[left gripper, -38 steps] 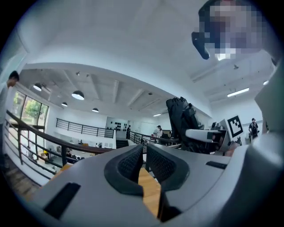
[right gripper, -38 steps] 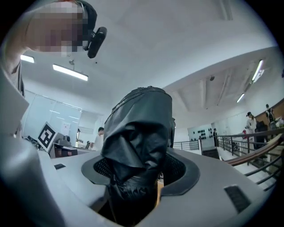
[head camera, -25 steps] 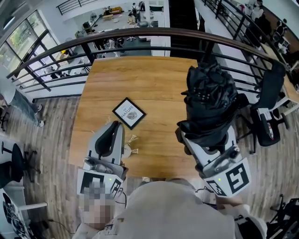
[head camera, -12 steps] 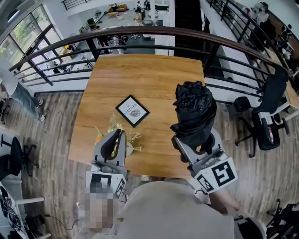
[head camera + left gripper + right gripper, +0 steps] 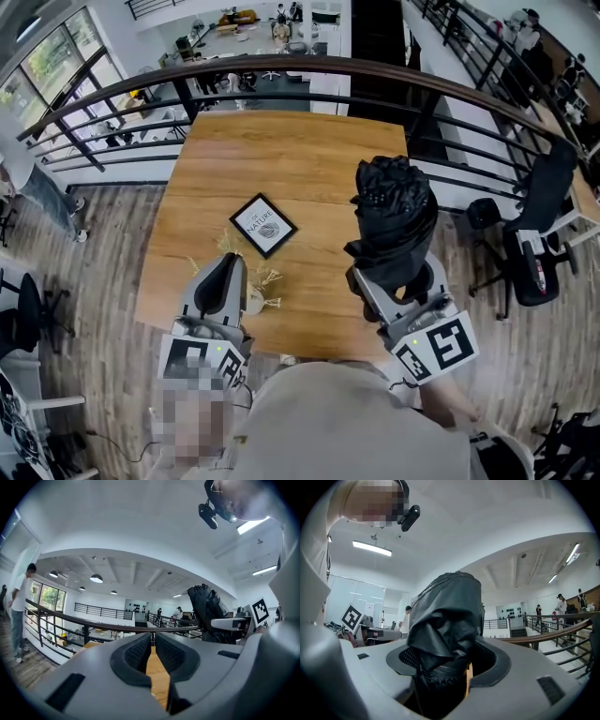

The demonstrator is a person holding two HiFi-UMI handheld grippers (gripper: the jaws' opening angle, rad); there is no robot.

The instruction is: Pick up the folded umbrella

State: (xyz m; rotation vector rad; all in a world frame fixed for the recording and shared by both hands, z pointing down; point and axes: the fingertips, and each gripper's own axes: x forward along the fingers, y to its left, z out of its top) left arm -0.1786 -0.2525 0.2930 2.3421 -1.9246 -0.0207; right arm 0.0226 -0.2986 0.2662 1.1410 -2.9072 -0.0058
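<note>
**Umbrella in the right tool: it could slip**

The right tool (image 5: pixel 397 281) is clamped on the black folded umbrella (image 5: pixel 394 211). Its jaws stand wide because the umbrella is fat, and the pads press on the lower part of the bundle. Most of the umbrella sticks out above the jaws. It hangs over the right side of the wooden tabletop (image 5: pixel 291 159), close to the edge.

The left tool (image 5: pixel 221 281) has its jaws together with nothing in them. It sits low over the near side of the tabletop, well apart from the umbrella.

What could go wrong? The jaws hold soft, loose cloth, not a hard part. The cloth could slide and the umbrella could sink or drop out. Most of the weight looks to be above the grip, so a quick tilt could make it tip over. The tabletop edge and the railing (image 5: pixel 281 67) are close, so a dropped umbrella could miss the tabletop and land on the floor. A small bunch of dry twigs (image 5: pixel 268 278) lies just beside the left tool. A careless move could knock it. The picture frame (image 5: pixel 262 226) lies a little beyond that tool.

The umbrella's long side runs about up and down, maybe leaning a little away from the person. The bunched cloth end points up. The bottom end is hidden below the jaws.
</note>
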